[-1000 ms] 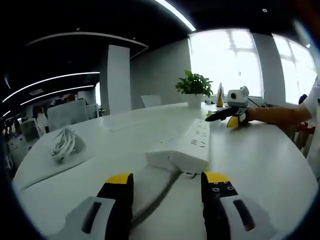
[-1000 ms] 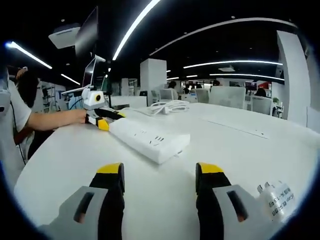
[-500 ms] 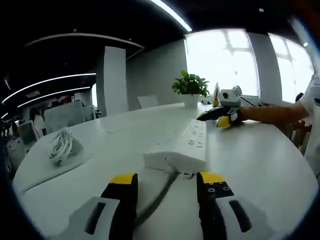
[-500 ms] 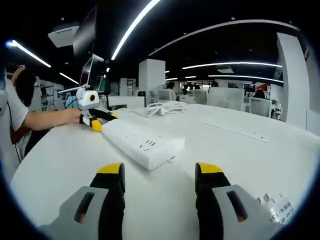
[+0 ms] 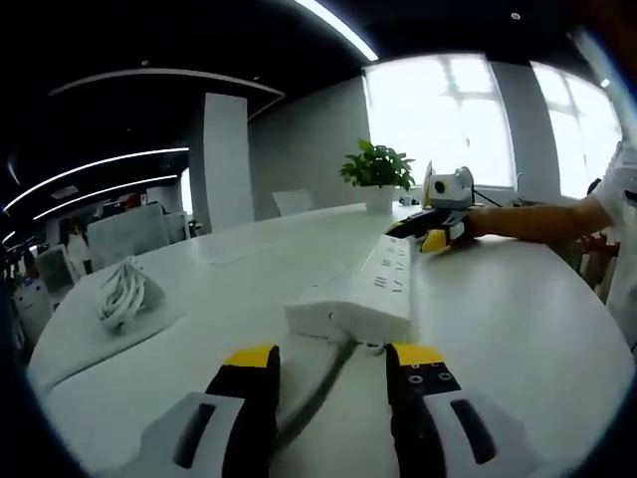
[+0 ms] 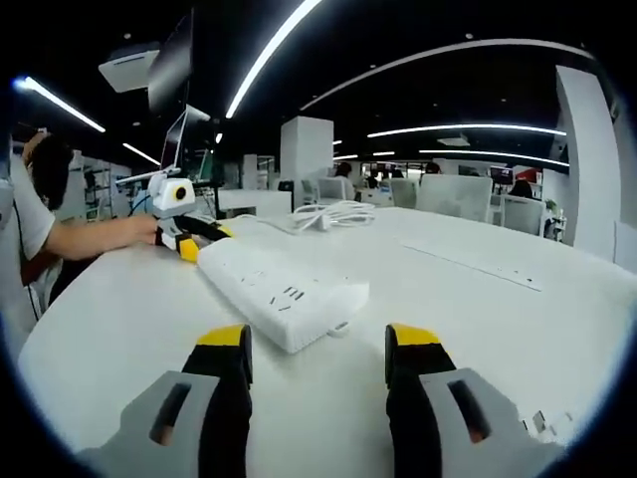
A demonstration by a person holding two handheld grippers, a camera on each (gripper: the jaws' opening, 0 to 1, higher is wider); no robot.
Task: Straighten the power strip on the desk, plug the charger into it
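A long white power strip [image 5: 363, 289] lies on the white desk [image 5: 518, 329], and its grey cord [image 5: 317, 396] runs back between my left gripper's jaws. My left gripper [image 5: 333, 358] is open just short of the strip's near end. At the strip's far end I see my right gripper [image 5: 430, 227], held by a person's arm [image 5: 537, 219]. In the right gripper view the power strip [image 6: 279, 289] lies ahead of my open right gripper [image 6: 318, 339], with the left gripper [image 6: 189, 239] at its far end. The white charger [image 6: 545, 423] is a sliver at the lower right.
A coiled white cable [image 5: 124, 291] lies on the desk to the left, and shows as a coiled cable [image 6: 328, 213] beyond the strip. A potted plant [image 5: 376, 171] stands at the desk's far edge. Office desks and monitors are behind.
Both views have shifted a little; the strip now sits slightly nearer each gripper. The charger has slid almost out of the right gripper view. Both grippers stay open.
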